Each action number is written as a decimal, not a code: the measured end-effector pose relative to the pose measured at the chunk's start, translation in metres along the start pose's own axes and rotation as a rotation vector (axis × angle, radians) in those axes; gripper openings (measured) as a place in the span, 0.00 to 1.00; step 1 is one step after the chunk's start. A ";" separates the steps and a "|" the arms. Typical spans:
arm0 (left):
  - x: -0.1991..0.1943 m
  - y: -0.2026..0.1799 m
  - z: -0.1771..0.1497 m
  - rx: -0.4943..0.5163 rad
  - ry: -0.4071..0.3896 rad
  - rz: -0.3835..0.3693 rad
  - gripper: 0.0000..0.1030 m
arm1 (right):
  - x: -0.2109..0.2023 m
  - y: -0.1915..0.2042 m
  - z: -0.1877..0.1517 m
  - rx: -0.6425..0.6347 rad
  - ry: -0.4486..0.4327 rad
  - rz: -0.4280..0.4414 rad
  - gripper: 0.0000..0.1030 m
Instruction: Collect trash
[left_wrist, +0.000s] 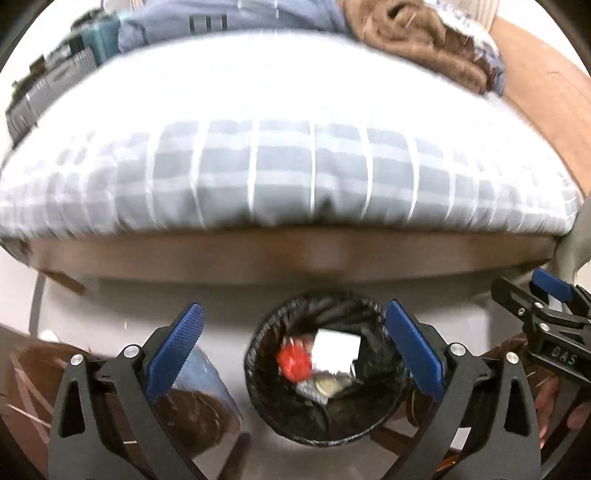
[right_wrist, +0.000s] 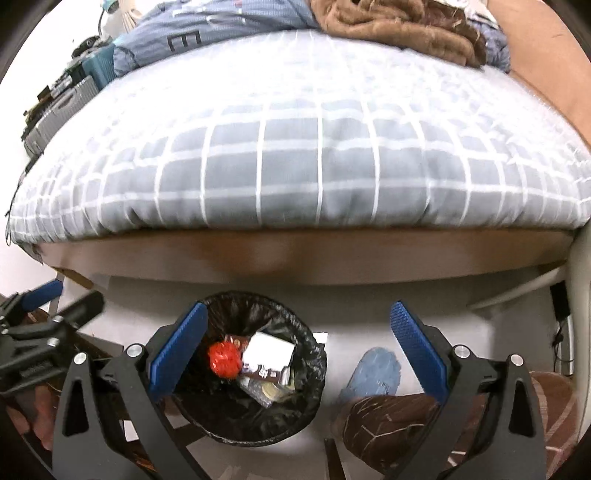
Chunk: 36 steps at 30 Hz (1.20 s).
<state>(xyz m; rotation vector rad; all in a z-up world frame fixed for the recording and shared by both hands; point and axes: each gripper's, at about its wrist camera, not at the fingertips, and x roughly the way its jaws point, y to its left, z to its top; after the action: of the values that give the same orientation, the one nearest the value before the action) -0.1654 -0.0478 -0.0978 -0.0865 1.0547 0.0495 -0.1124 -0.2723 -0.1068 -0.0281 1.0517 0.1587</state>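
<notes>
A round trash bin with a black liner (left_wrist: 258, 391) stands on the pale floor in front of the bed. Inside lie a red crumpled ball (left_wrist: 293, 363), a white piece of card (left_wrist: 338, 349) and some wrappers. My left gripper (left_wrist: 293, 314) hangs above the bin, open, with nothing between its blue pads. In the right wrist view the bin (right_wrist: 314, 373) sits low and left, holding the red ball (right_wrist: 222, 359) and the white card (right_wrist: 269, 349). My right gripper (right_wrist: 299, 312) is open and empty, its left finger over the bin's rim.
A bed with a grey checked duvet (right_wrist: 295, 166) and a wooden frame (right_wrist: 295, 254) fills the view beyond the bin. A brown blanket (right_wrist: 399, 26) lies at its far end. A person's blue slipper (right_wrist: 376, 373) and brown trouser leg (right_wrist: 388, 417) stand right of the bin. A grey suitcase (right_wrist: 59, 110) is at the left.
</notes>
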 end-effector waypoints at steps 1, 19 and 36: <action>-0.011 0.000 0.003 0.005 -0.025 0.002 0.94 | -0.012 0.002 0.003 -0.001 -0.021 0.002 0.93; -0.145 -0.003 -0.008 -0.004 -0.180 -0.060 0.94 | -0.155 0.030 -0.005 -0.050 -0.190 -0.036 0.93; -0.147 -0.005 -0.008 0.009 -0.178 -0.052 0.94 | -0.160 0.030 -0.008 -0.037 -0.193 -0.034 0.93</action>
<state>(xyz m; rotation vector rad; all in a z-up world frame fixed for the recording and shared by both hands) -0.2438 -0.0530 0.0263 -0.0990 0.8744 0.0054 -0.2009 -0.2622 0.0294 -0.0631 0.8555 0.1472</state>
